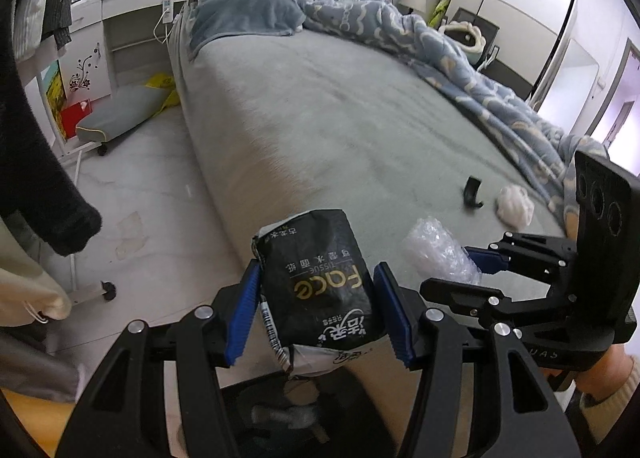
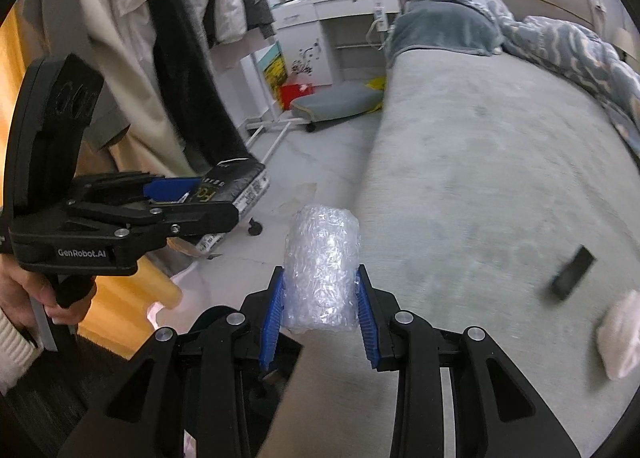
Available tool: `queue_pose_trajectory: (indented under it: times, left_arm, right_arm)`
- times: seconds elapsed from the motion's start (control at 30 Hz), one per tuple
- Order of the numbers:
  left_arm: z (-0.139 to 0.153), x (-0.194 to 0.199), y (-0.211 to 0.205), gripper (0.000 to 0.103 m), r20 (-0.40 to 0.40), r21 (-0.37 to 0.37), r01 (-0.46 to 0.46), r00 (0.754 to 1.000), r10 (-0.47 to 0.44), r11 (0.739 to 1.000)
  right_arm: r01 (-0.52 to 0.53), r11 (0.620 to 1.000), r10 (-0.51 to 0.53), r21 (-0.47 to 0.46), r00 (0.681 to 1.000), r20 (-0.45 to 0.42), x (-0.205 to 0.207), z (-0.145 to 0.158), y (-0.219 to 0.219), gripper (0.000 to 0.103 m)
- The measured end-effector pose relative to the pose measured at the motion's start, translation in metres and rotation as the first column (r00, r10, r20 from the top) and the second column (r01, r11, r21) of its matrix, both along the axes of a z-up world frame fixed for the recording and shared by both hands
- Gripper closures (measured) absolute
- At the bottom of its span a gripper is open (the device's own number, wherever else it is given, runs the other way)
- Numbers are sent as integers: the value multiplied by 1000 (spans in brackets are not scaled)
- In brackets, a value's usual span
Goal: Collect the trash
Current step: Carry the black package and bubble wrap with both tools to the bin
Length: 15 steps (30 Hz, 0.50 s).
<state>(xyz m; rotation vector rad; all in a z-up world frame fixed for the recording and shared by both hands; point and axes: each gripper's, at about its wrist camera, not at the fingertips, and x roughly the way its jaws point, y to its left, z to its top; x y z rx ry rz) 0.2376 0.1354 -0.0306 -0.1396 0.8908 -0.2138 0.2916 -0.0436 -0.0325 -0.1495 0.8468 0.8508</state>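
My left gripper [image 1: 318,290] is shut on a black "Face" tissue pack [image 1: 320,278], held above the foot corner of the bed [image 1: 340,118]. My right gripper [image 2: 320,298] is shut on a roll of clear bubble wrap [image 2: 322,266]; it shows in the left wrist view [image 1: 440,252] too, just right of the pack. The left gripper with the pack [image 2: 232,190] appears at the left of the right wrist view. A crumpled white tissue [image 1: 516,204] and a small black piece [image 1: 472,192] lie on the bed near the blanket; both show in the right wrist view, the tissue [image 2: 622,334] and the piece [image 2: 572,272].
A blue patterned blanket [image 1: 440,46] covers the bed's far side. A grey pillow [image 1: 240,14] lies at the head. Clothes hang on a rack [image 2: 168,38] at the left. A wheeled cushion [image 1: 120,114] and a white desk [image 1: 132,10] stand beside the bed. A dark bin [image 1: 288,414] sits below my grippers.
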Motion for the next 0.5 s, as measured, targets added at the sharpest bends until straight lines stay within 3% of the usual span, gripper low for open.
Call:
queue_pose_trajectory:
  times: [0.27, 0.5]
  left_arm:
    - [-18, -14, 34, 43, -71, 37, -1, 997, 4, 999]
    - [-50, -31, 50, 42, -180, 84, 62, 983, -46, 995]
  right_arm:
    - [-90, 994, 89, -59, 996, -14, -15, -14, 38, 68]
    - [-151, 985, 146, -85, 987, -60, -26, -24, 61, 68]
